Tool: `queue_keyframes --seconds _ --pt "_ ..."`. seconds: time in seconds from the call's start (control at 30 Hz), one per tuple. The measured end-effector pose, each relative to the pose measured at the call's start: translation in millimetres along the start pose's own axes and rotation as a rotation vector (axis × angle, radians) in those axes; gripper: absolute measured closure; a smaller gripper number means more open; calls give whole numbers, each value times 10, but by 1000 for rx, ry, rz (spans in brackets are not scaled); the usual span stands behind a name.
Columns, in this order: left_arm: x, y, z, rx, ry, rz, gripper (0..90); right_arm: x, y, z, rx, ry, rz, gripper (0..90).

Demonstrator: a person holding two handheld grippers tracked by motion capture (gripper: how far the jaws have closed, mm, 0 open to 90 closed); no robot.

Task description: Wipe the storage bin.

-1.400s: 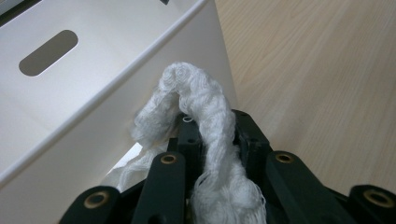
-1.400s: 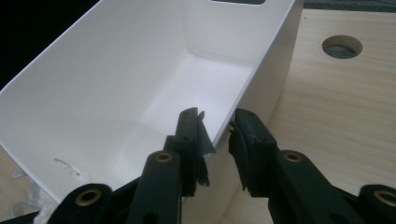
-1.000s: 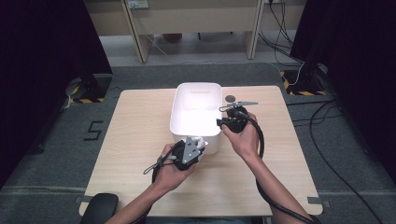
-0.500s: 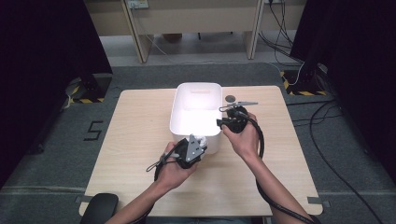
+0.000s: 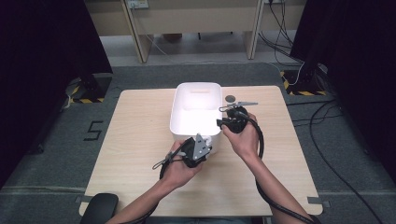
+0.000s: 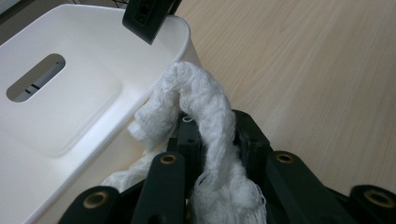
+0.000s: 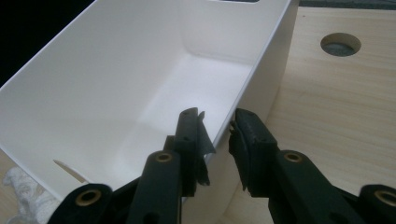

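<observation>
A white plastic bin point(image 5: 196, 87) stands in the middle of the wooden table. My left gripper point(image 5: 208, 142) sits at the bin's near right corner, shut on a white woven cloth point(image 6: 205, 100). The cloth bulges up between the jaws and rests against the outside of the bin point(image 6: 70, 107). My right gripper point(image 5: 220, 122) straddles the bin's right wall point(image 7: 261, 70), one jaw inside and one outside. Both jaws are closed on the rim point(image 7: 219, 133). A bit of the cloth point(image 7: 16, 186) lies outside the bin's near end.
A round cable hole point(image 5: 230, 98) lies in the tabletop just right of the bin's far end. Bare wood point(image 5: 140, 135) stretches to the left of the bin and along the front edge. Dark curtains and floor cables surround the table.
The left gripper with the cloth has shifted only slightly near the bin's corner. The right gripper has kept still on the wall.
</observation>
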State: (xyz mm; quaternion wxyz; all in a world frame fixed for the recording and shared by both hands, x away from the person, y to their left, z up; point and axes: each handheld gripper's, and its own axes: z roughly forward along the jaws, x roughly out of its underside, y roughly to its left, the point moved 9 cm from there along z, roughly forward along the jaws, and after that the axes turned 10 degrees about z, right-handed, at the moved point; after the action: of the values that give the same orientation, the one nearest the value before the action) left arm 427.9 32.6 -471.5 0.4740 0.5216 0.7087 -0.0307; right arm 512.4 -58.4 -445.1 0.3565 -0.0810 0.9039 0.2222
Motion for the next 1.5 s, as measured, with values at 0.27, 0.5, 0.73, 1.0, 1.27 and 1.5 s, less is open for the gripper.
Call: queue_keyframes --seconds 0.27,0.5,0.73,1.0,1.27,1.5 --pt "9 -21 23 3 3 15 749 -9 -15 -20 -10 11 17 723" --pt "39 -1 30 10 2 4 749 15 -4 -61 -29 18 26 721" --pt "63 41 28 9 6 -12 749 26 20 -61 -34 23 33 722" --pt "98 -7 100 9 22 -2 750 30 37 -40 -31 16 36 721" --pt "231 -100 262 40 59 -11 751 30 40 -39 -28 13 35 720" --pt "285 -150 355 39 76 3 751 28 38 -35 -29 11 34 719"
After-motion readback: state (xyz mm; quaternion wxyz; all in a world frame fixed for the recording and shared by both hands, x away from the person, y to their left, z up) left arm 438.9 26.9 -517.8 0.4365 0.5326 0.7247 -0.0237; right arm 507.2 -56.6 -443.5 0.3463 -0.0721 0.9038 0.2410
